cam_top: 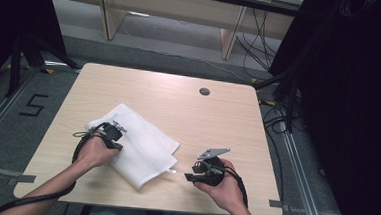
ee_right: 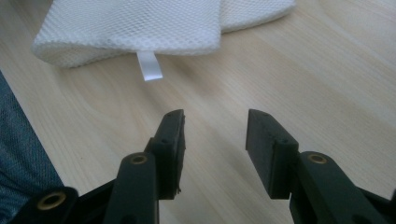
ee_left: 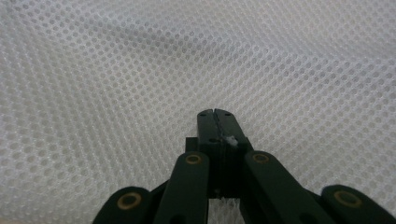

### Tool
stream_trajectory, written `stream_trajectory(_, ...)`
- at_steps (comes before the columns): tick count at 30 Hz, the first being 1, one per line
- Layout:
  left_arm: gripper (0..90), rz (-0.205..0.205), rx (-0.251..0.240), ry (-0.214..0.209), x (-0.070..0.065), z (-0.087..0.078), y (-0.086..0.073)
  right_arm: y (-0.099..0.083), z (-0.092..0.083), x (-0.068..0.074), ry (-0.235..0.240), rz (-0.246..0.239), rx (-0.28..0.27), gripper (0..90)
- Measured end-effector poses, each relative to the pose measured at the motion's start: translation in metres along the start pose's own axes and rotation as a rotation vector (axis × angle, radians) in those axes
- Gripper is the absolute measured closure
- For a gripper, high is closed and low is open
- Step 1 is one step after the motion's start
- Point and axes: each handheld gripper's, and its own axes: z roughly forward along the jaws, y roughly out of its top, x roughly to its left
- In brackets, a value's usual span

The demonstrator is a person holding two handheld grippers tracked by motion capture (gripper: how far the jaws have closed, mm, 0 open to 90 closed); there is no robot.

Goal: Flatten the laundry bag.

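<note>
A white mesh cloth [cam_top: 141, 147] lies folded on the wooden table [cam_top: 212, 124], left of middle. My left gripper [cam_top: 116, 135] rests on the cloth's left part. In the left gripper view the mesh [ee_left: 116, 70] lies close behind that gripper [ee_left: 215, 114]; its jaws are pressed together and a speck of white mesh shows in their seam. My right gripper [cam_top: 189, 177] is held near the front edge, right of the cloth and apart from it. Its jaws [ee_right: 215, 126] stand open with nothing between them, pointing at the cloth's folded corner [ee_right: 140, 28] and its small white tag [ee_right: 149, 65].
A round cable hole [cam_top: 204, 91] sits near the table's far edge. Bare wood stretches to the right and behind the cloth. Dark curtains and cables stand to the right [cam_top: 289, 93]; a tripod leg stands at the left [cam_top: 15, 67]. The person's trousers [ee_right: 18, 154] border the front edge.
</note>
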Motion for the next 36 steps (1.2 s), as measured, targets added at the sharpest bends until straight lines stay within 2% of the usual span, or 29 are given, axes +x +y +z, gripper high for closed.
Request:
stream_trajectory(2,89.5,-0.002,-0.005,0.002,-0.002,0.002,0.003,0.000,0.000,0.000,-0.003,-0.004,-0.008,58.0)
stream_trajectory(3,89.4,-0.002,-0.005,0.002,-0.002,0.002,0.003,-0.001,0.002,0.000,0.002,0.005,-0.029,58.0)
stream_trajectory(5,89.4,0.001,-0.009,0.007,-0.003,0.004,0.007,0.000,0.000,0.000,-0.004,-0.006,-0.010,58.0)
stream_trajectory(7,89.4,0.007,-0.006,0.013,-0.004,0.005,0.009,0.001,0.000,0.000,-0.008,-0.011,-0.016,58.1)
stream_trajectory(8,89.4,0.014,-0.005,0.015,-0.004,0.006,0.011,0.000,0.002,-0.002,-0.025,-0.038,-0.050,58.2)
stream_trajectory(10,89.5,0.014,-0.004,0.015,-0.005,0.007,0.014,0.000,0.004,-0.002,-0.026,-0.030,-0.064,58.3)
stream_trajectory(12,89.4,0.005,-0.009,0.010,-0.006,0.010,0.017,0.001,0.001,0.000,-0.008,0.003,-0.036,58.2)
stream_trajectory(13,89.4,0.005,-0.009,0.010,-0.006,0.010,0.017,0.001,0.001,0.000,-0.008,0.003,-0.036,58.2)
stream_trajectory(14,89.4,0.002,-0.014,0.014,-0.006,0.010,0.019,0.001,0.003,-0.002,-0.026,-0.026,-0.047,58.2)
stream_trajectory(15,89.4,0.001,-0.022,0.014,-0.007,0.012,0.021,0.001,0.003,-0.002,-0.026,-0.025,-0.047,58.1)
stream_trajectory(16,89.4,0.003,-0.026,0.010,-0.007,0.013,0.022,0.001,0.001,-0.001,-0.013,-0.001,-0.039,58.1)
stream_trajectory(17,89.4,0.003,-0.027,0.013,-0.007,0.013,0.022,0.001,0.002,-0.002,-0.018,-0.011,-0.044,58.1)
stream_trajectory(20,89.2,-0.002,-0.058,0.008,-0.008,0.015,0.022,0.001,-0.001,-0.002,-0.013,0.000,-0.021,58.1)
stream_trajectory(22,87.7,-0.017,-0.073,0.000,-0.008,0.014,0.021,0.001,-0.001,-0.003,-0.017,-0.013,-0.027,58.1)
stream_trajectory(23,86.9,-0.017,-0.073,0.000,-0.008,0.014,0.021,0.000,-0.001,-0.003,-0.015,-0.004,-0.028,58.1)
stream_trajectory(24,87.4,-0.002,-0.072,-0.021,-0.008,0.005,0.019,0.000,-0.002,-0.003,-0.015,-0.001,-0.027,58.2)
stream_trajectory(25,88.1,-0.002,-0.072,-0.021,-0.008,0.005,0.019,0.000,-0.002,-0.003,-0.015,-0.001,-0.027,58.2)
stream_trajectory(26,88.1,0.020,-0.074,-0.031,-0.011,-0.003,0.018,-0.001,0.000,-0.003,-0.010,0.007,-0.053,58.2)
stream_trajectory(27,89.2,0.027,-0.075,-0.043,-0.014,-0.007,0.016,-0.001,-0.004,-0.004,-0.016,0.003,-0.034,58.3)
stream_trajectory(28,89.2,0.043,-0.064,-0.094,-0.020,-0.014,0.013,-0.001,-0.004,-0.005,-0.018,-0.003,-0.041,58.4)
stream_trajectory(29,89.3,0.043,-0.064,-0.094,-0.020,-0.014,0.013,-0.001,-0.005,-0.005,-0.014,0.008,-0.036,58.3)
stream_trajectory(31,89.3,0.095,-0.007,-0.146,-0.035,-0.016,0.007,-0.001,-0.002,-0.006,-0.019,0.004,-0.055,58.3)
stream_trajectory(32,89.3,0.095,-0.007,-0.146,-0.035,-0.016,0.007,-0.001,-0.002,-0.006,-0.019,0.004,-0.055,58.3)
stream_trajectory(34,89.3,0.134,0.027,-0.166,-0.045,-0.011,0.005,-0.001,-0.004,-0.005,-0.024,-0.012,-0.039,58.3)
stream_trajectory(36,89.2,0.126,0.025,-0.165,-0.047,-0.007,0.006,-0.001,-0.004,-0.004,-0.021,-0.016,-0.039,58.2)
